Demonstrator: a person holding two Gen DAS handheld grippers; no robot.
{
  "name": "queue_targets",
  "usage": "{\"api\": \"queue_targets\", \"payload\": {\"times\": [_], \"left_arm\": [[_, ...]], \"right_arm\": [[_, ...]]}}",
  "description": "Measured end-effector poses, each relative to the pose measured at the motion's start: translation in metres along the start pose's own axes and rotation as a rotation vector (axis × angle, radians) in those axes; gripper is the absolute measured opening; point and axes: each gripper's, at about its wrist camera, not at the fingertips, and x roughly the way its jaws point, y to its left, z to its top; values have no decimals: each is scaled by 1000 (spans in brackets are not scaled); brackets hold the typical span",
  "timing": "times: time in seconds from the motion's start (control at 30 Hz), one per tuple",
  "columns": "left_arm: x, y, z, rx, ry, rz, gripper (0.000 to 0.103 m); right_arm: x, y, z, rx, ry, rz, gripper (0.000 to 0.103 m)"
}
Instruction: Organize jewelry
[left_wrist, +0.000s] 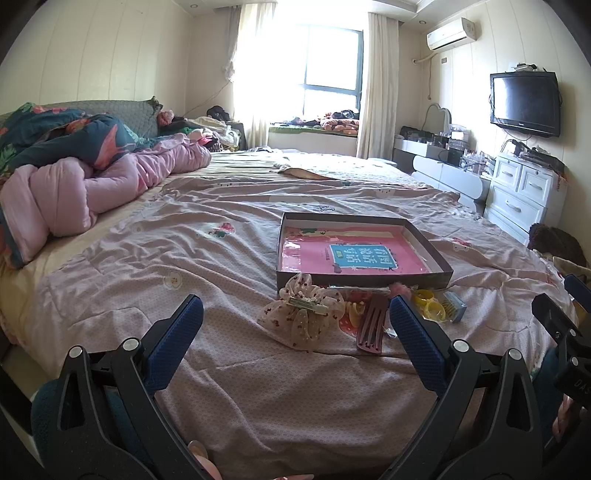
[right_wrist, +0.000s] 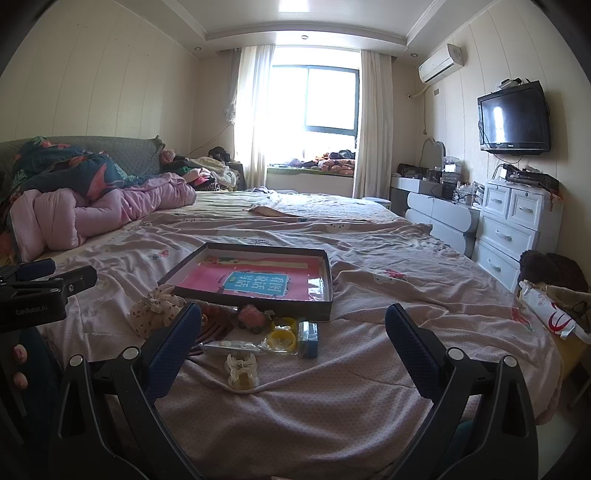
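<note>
Right wrist — hair clip (right_wrist: 242, 370) near box (right_wrist: 255, 300).

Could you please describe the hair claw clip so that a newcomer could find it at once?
On the bed, find the shallow box with the pink book. Hair things lie before its near wall. The claw clip lies nearest the camera, alone, pale cream with teeth.

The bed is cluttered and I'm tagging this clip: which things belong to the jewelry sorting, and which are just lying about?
Job:
tray
floral scrunchie
pink comb
yellow rings
clear claw clip
blue clip
both open grippers

Lying about:
pink quilt
TV
dresser
</note>
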Motion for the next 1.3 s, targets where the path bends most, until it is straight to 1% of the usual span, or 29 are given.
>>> {"api": "queue_targets", "payload": {"times": [1.3], "left_arm": [[0, 1, 1, -1, -1, 2, 92]], "right_arm": [[0, 1, 0, -5, 0, 8, 97]]}}
